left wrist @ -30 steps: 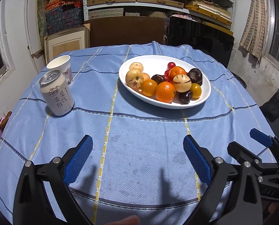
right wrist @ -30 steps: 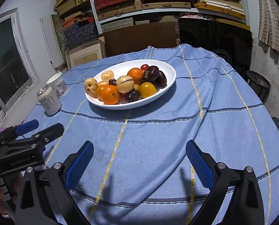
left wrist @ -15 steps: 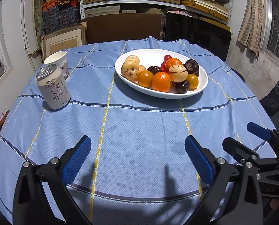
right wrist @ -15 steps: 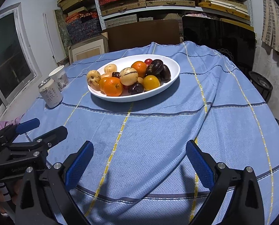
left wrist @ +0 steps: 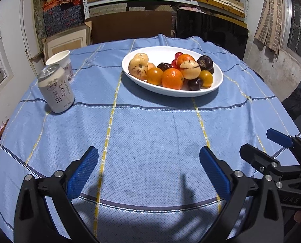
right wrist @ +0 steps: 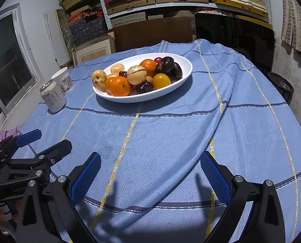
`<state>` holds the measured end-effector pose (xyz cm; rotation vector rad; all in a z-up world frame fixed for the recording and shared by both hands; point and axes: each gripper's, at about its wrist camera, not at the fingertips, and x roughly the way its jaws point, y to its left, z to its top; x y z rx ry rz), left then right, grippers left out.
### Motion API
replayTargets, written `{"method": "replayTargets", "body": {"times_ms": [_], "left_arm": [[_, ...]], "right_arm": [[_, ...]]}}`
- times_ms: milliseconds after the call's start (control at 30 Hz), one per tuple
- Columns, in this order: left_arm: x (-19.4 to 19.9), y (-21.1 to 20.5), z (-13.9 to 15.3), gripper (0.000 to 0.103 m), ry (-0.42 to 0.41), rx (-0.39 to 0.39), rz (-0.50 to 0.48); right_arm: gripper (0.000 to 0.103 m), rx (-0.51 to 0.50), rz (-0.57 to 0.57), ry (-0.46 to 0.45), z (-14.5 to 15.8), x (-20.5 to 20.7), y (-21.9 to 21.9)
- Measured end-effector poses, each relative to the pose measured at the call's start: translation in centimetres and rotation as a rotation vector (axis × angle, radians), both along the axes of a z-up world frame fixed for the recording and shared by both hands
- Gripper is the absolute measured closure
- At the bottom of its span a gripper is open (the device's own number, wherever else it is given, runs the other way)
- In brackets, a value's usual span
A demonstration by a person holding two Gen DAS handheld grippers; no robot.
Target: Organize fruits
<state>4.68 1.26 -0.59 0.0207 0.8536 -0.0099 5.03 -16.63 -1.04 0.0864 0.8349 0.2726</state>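
A white oval plate (left wrist: 218,75) (right wrist: 187,68) sits toward the far side of the blue checked tablecloth (left wrist: 150,125) (right wrist: 170,125). It holds several fruits: oranges (left wrist: 172,78) (right wrist: 120,86), pale speckled fruits (left wrist: 138,67) (right wrist: 136,75), dark purple ones (left wrist: 205,62) (right wrist: 164,64) and small red ones. My left gripper (left wrist: 148,171) hovers open over the near cloth, well short of the plate. My right gripper (right wrist: 150,173) is open too, also near the table's front edge. Each gripper shows at the other view's side.
A white drink can (left wrist: 56,89) (right wrist: 53,96) and a paper cup (left wrist: 62,62) (right wrist: 63,80) stand at the table's left. Shelves of boxes, a brown board and a dark screen rise behind the table. A black round object (right wrist: 281,85) sits on the floor at right.
Both grippers have pulled back and tilted slightly, so the plate sits a bit farther and higher in each view. Both stay open with nothing held.
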Motion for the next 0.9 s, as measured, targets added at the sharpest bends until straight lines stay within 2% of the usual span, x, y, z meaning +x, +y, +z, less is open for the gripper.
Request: {"method": "replayTargets", "body": {"times_ms": [167, 533, 700, 767, 900], "left_arm": [[0.1, -0.1, -0.4, 0.005, 0.001, 0.022, 0.008], [0.7, 1.1, -2.7, 0.005, 0.058, -0.017, 0.051], [1.0, 1.1, -3.9, 0.005, 0.075, -0.005, 0.049], [1.1, 1.1, -4.3, 0.005, 0.089, -0.011, 0.047], [1.4, 1.2, -4.8, 0.005, 0.107, -0.011, 0.054]], "right_arm": [[0.004, -0.013, -0.002, 0.012, -0.4, 0.1, 0.1], [0.003, -0.060, -0.041, 0.069, -2.2, 0.5, -0.1], [0.003, -0.072, -0.042, 0.092, -2.9, 0.7, 0.0], [0.003, -0.069, -0.047, 0.127, -3.4, 0.9, 0.0], [0.003, -0.102, -0.042, 0.121, -3.6, 0.6, 0.4]]}}
